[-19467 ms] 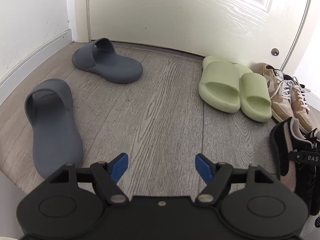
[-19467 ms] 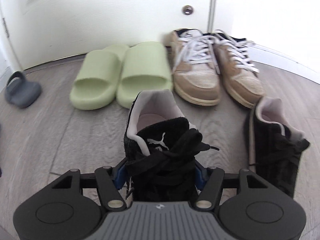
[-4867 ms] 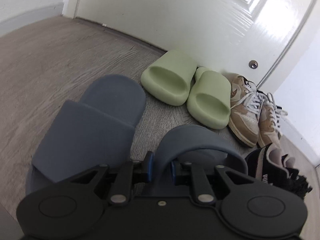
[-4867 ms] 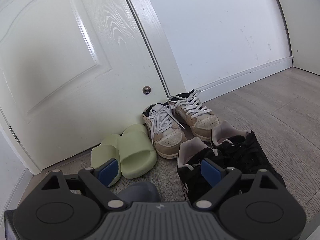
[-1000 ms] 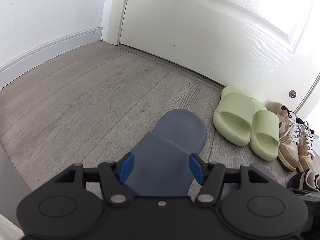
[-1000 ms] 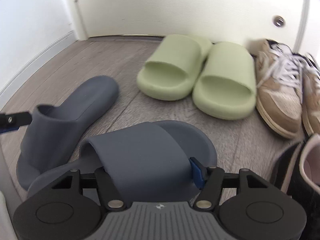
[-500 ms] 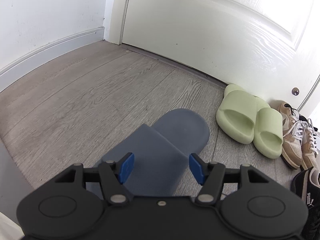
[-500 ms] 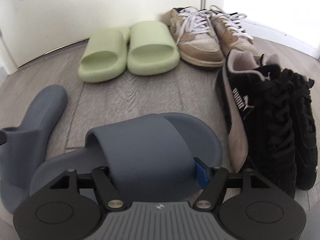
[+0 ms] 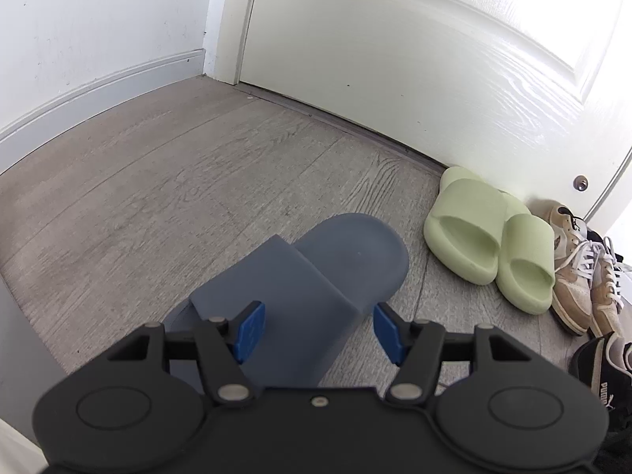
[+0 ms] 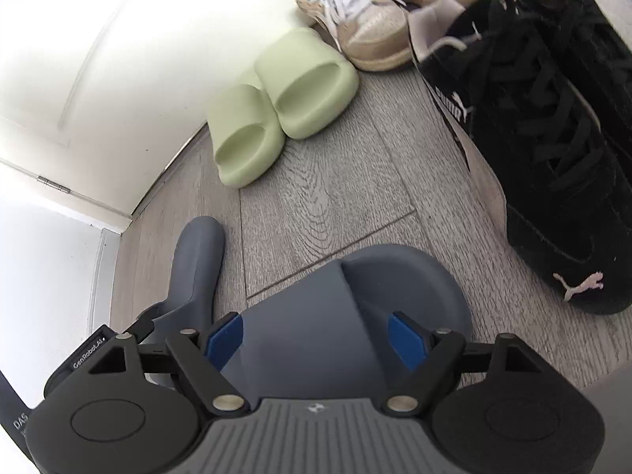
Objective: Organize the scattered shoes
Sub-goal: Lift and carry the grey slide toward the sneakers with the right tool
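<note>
Both my tongs sit released: left gripper (image 9: 316, 326) and right gripper (image 10: 316, 339) each straddle a grey slide (image 9: 316, 288) at 12 o'clock.

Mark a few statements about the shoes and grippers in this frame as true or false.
1. The green slides sit side by side near the door. True.
2. The black sneakers have white laces. False: their laces are black; the white laces are on the tan sneakers.
3. The right gripper has its jaws straddling a grey slide. True; they have just been opening.
4. The left gripper is clamped on a green slide. False: its jaws stand on either side of a grey slide's strap.
</note>
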`<action>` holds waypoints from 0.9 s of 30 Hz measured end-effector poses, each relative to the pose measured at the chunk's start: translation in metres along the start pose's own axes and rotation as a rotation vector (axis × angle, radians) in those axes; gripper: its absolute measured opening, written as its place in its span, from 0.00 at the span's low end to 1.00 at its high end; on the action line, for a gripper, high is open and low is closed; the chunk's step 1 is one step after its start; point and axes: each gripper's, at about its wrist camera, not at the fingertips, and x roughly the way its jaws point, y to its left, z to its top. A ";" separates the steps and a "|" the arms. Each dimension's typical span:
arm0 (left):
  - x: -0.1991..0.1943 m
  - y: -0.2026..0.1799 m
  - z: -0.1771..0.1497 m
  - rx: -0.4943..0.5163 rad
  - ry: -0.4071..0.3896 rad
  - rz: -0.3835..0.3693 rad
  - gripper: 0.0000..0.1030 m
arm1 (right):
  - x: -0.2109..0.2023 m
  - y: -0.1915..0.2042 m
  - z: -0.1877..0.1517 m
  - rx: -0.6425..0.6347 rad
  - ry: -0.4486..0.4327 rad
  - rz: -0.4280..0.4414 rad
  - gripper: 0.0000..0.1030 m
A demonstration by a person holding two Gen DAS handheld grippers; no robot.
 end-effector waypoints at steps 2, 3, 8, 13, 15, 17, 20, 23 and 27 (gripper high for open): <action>0.000 -0.001 0.000 0.005 -0.002 0.003 0.60 | 0.005 0.001 -0.001 0.006 0.014 0.053 0.75; 0.000 -0.001 -0.001 0.006 -0.001 0.003 0.60 | 0.005 0.007 -0.004 -0.041 0.015 0.043 0.66; -0.001 -0.002 0.000 0.005 -0.004 0.006 0.60 | 0.010 0.017 -0.014 -0.080 0.070 0.185 0.28; -0.002 0.000 -0.001 -0.002 -0.005 0.010 0.60 | 0.010 0.023 -0.019 -0.070 0.065 0.304 0.17; -0.002 0.000 -0.001 -0.003 -0.005 0.012 0.60 | 0.004 0.018 -0.018 -0.030 -0.001 0.298 0.16; -0.002 0.000 -0.001 -0.004 -0.005 0.011 0.60 | -0.003 0.012 -0.015 -0.004 -0.084 0.271 0.15; -0.001 -0.001 -0.001 0.003 -0.003 0.011 0.60 | -0.024 0.001 -0.013 0.055 -0.313 0.255 0.11; -0.001 -0.003 -0.001 0.012 -0.005 0.012 0.60 | -0.044 -0.005 -0.016 0.100 -0.487 0.230 0.11; -0.002 -0.006 -0.002 0.029 -0.009 0.016 0.60 | -0.035 0.005 -0.024 0.047 -0.428 0.129 0.11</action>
